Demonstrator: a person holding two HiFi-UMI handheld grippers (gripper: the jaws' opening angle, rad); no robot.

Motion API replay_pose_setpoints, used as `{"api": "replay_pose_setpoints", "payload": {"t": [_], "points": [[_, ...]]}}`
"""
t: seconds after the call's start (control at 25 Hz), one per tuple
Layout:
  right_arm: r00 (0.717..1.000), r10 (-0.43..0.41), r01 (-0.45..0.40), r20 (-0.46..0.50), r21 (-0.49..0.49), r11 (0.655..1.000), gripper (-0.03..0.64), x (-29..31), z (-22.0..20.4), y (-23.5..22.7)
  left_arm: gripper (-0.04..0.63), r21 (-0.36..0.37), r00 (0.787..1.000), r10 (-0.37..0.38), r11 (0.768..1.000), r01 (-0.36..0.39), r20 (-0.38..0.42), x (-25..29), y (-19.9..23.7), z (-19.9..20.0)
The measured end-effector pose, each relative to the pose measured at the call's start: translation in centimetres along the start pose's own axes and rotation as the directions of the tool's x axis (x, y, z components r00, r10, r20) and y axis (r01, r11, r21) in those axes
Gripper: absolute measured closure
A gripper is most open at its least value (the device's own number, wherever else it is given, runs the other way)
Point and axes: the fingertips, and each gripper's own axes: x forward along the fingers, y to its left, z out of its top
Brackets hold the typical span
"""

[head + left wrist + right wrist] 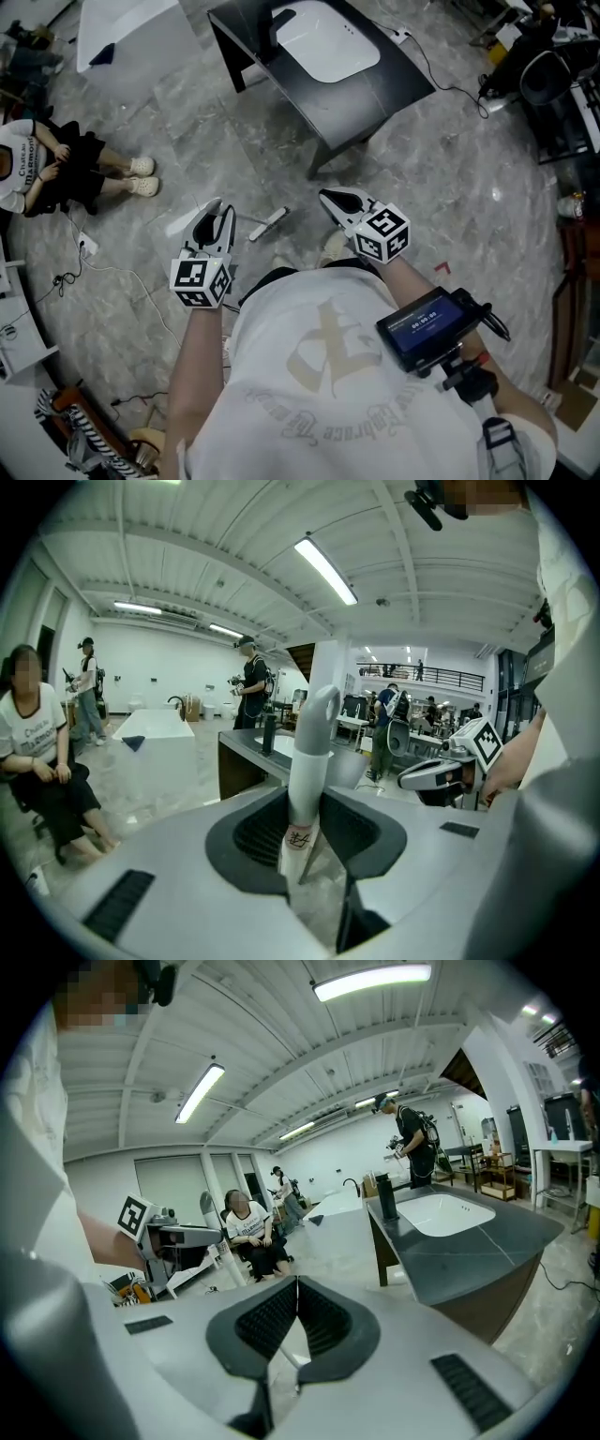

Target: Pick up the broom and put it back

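The broom's white handle (307,775) stands upright between the jaws of my left gripper (305,829), and its rounded grey top rises above them. The pads press on it, so the gripper is shut on the handle. In the head view the left gripper (217,212) is held low at the left, with a pale strip of the handle (185,221) beside its tip. My right gripper (334,199) hangs to the right of it, apart from the broom. Its pads (297,1312) meet with nothing between them. The broom's head is out of sight.
A black counter (394,84) with a white sink stands just ahead. A seated person (56,169) is at the left, beside cables (103,272) on the marble floor. A short white stick (267,223) shows between the grippers. Clutter lines the right edge.
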Motion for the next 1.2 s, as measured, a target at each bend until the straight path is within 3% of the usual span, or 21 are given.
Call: {"api": "replay_pose_setpoints", "payload": {"t": [0.32, 0.64, 1.2], "points": [[1.0, 0.019, -0.018, 0.025, -0.044, 0.999, 0.598, 1.4, 1.5, 3.0, 0.485, 0.007, 0.998, 0.05, 0.999, -0.05, 0.035, -3.8, 2.6, -0.1], [1.0, 0.009, -0.008, 0.023, -0.047, 0.999, 0.598, 2.1, 1.7, 4.3, 0.485, -0.011, 0.996, 0.042, 0.999, -0.041, 0.074, -5.4, 3.8, 0.2], [0.998, -0.054, 0.055, 0.032, -0.045, 0.997, 0.598, 1.9, 2.0, 5.0, 0.486, -0.041, 0.997, 0.022, 0.999, -0.019, 0.071, -5.3, 5.2, 0.3]]}}
